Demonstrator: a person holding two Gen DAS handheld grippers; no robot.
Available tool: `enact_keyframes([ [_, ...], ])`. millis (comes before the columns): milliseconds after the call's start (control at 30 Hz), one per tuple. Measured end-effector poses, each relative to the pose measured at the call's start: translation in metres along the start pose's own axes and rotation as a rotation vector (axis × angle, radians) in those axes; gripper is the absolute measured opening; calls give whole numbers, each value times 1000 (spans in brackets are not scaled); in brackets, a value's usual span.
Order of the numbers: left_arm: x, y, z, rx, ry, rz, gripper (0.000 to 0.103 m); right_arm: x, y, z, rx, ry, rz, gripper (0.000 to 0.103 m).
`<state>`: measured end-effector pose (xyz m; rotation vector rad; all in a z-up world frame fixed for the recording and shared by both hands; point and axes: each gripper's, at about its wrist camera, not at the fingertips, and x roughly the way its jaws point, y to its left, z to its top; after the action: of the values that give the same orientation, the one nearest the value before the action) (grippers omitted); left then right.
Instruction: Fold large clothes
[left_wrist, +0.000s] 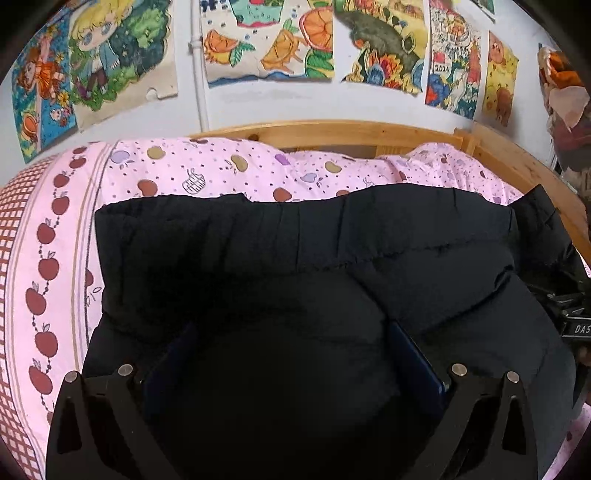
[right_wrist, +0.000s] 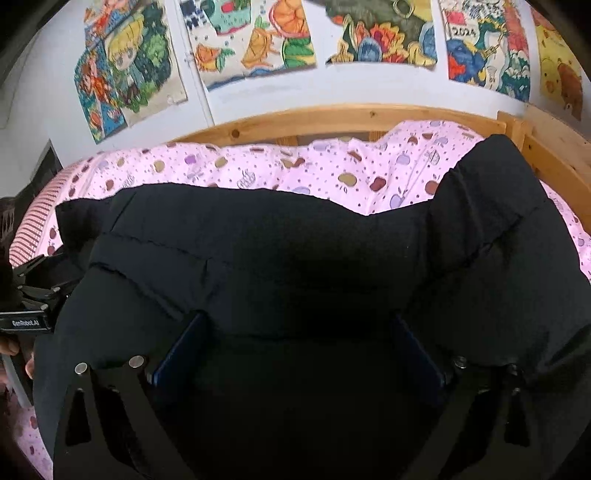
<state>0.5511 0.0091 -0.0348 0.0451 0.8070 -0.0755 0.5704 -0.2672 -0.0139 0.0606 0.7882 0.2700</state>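
A large black padded garment (left_wrist: 295, 240) lies spread across the pink bed, and the right wrist view shows it (right_wrist: 258, 229) with one part raised at the right. My left gripper (left_wrist: 291, 332) rests low over it, its blue pads (left_wrist: 413, 350) wide apart and puffy black fabric bulging between them. My right gripper (right_wrist: 301, 321) stands just as wide over the cloth, with fabric between its pads (right_wrist: 181, 347). Neither pair of pads visibly pinches the fabric. Each gripper shows at the edge of the other's view: the right one (left_wrist: 572, 325) and the left one (right_wrist: 33, 314).
The pink apple-print bedspread (left_wrist: 221, 170) covers the bed inside a wooden frame (left_wrist: 351, 131). Coloured drawings (left_wrist: 266, 44) hang on the white wall behind. A heap of coloured things (left_wrist: 565, 92) sits at the far right.
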Motion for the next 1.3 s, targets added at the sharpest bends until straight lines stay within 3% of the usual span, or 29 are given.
enact_keyframes([
  [333, -18, -2, -6, 6, -52, 25, 103, -16, 2, -2, -10, -38, -60, 100],
  [600, -33, 1, -1, -9, -36, 57, 103, -25, -3, 1, 1, -18, -56, 100],
  [800, -51, 23, -5, -23, -74, 30, 103, -42, -12, 5, -11, -12, -8, 100],
  [1000, -70, 47, -13, -24, -129, 5, 103, -66, -30, 9, -35, -47, -66, 100],
  [1133, -78, 62, -18, -36, -154, 38, 103, -80, -51, 13, -12, -75, -90, 100],
  [1300, -74, 89, -23, -123, -124, 63, 103, -88, -81, 9, 10, -73, -156, 100],
])
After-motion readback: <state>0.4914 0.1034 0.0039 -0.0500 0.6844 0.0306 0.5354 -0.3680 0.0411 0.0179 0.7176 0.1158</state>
